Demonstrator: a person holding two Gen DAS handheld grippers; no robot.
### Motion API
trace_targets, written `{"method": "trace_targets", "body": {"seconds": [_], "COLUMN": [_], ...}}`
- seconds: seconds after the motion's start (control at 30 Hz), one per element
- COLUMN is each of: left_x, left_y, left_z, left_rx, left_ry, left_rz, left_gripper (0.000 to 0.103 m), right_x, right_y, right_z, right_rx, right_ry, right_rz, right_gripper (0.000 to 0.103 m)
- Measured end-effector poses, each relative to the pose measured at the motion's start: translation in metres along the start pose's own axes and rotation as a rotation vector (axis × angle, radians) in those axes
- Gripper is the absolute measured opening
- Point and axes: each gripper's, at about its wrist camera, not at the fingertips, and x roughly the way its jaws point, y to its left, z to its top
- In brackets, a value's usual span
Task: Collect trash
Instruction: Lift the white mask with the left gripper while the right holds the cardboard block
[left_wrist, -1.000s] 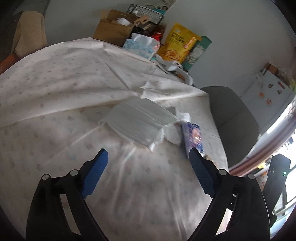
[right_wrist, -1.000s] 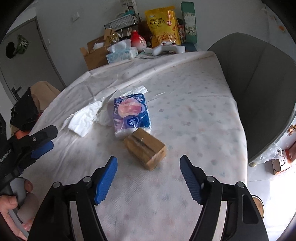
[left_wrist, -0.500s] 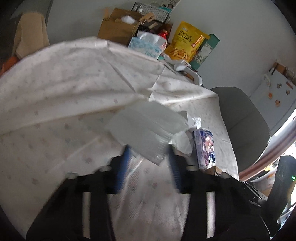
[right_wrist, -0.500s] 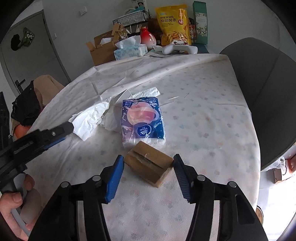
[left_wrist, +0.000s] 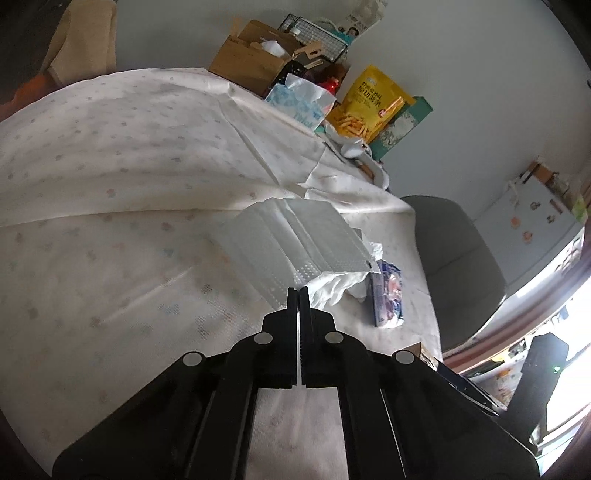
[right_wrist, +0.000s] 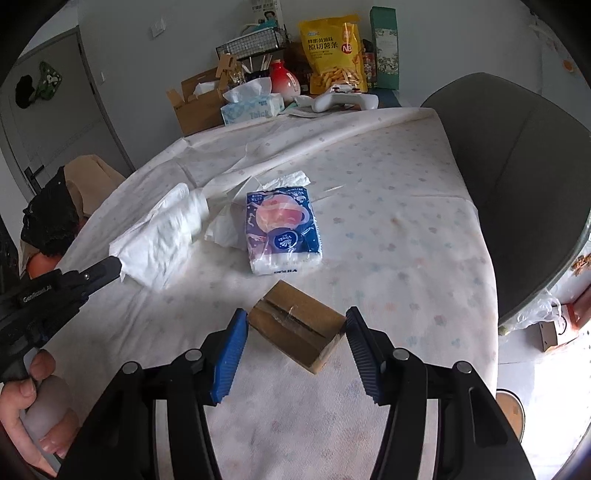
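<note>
Left tongs have just snapped together on the face mask; right tongs now clamp the cardboard box, both ready to lift.

On the yellow snack bag we read "原切薯条" and "NB"; the blue tissue box shows "Thick"; the left gripper carries "GenRobot.AI"; the blue tissue pack's print stays illegible to us.

Two close, downward wrist views sharing the tissue pack.
</note>
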Motion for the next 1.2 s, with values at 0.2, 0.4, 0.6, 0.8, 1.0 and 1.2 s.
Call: {"method": "trace_targets", "body": {"seconds": [0.2, 0.4, 0.6, 0.8, 1.0, 1.2], "left_x": [-0.016, -0.025, -0.032, -0.024, -0.015, -0.001], "left_y": [0.004, 0.006, -0.001, 0.001, 0.014, 0.016], "left_z": [-0.002, -0.003, -0.008, -0.003, 0.009, 0.01], "left_rx": [-0.014, -0.02, 0.0, 0.014, 0.0, 0.019], "left_ry": [-0.014, -0.012, -0.012, -0.01, -0.035, -0.035], "left_rz": [-0.019, -0.041, -0.04, -0.006, 0.053, 0.1], "left_gripper": [0.002, 0.002, 0.002, 0.007, 0.05, 0.053], "right_x": [-0.012, -0.018, -0.022, -0.021, -0.021, -0.018], "right_y": [0.005, 0.003, -0.002, -0.009, -0.013, -0.017], "right_z": [-0.006, -0.008, -0.01, -0.012, -0.01, -0.01], "right_rx": [0.001, 0.011, 0.024, 0.043, 0.063, 0.07], "right_ry": [-0.013, -0.023, -0.028, -0.031, -0.042, -0.038], "right_rz": [0.011, 0.018, 0.027, 0.022, 0.024, 0.039], "right_gripper": [0.054, 0.054, 0.054, 0.054, 0.054, 0.054]}}
